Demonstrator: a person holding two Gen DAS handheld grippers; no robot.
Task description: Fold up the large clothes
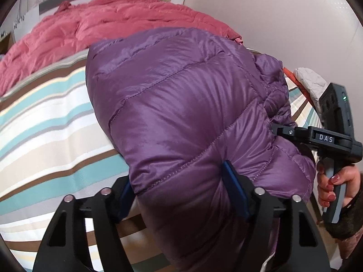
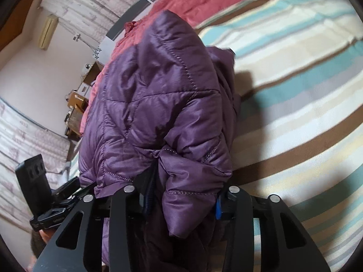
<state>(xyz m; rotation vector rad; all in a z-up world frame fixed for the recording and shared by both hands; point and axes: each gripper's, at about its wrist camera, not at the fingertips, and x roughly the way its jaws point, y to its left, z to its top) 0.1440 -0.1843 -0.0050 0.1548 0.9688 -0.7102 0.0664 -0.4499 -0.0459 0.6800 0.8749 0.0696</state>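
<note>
A purple quilted puffer jacket lies bunched on the striped bedsheet. My left gripper is shut on the jacket's near edge, thick fabric bulging between its blue pads. My right gripper is shut on another thick fold of the same jacket; its blue pad shows at the right. The right gripper's body and the hand holding it show at the right of the left wrist view. The left gripper's body shows at the lower left of the right wrist view.
A pink-red quilt lies across the far side of the bed. A white and orange cloth sits at the bed's right edge by the wall. Wooden boxes and shelves stand on the floor beyond the bed.
</note>
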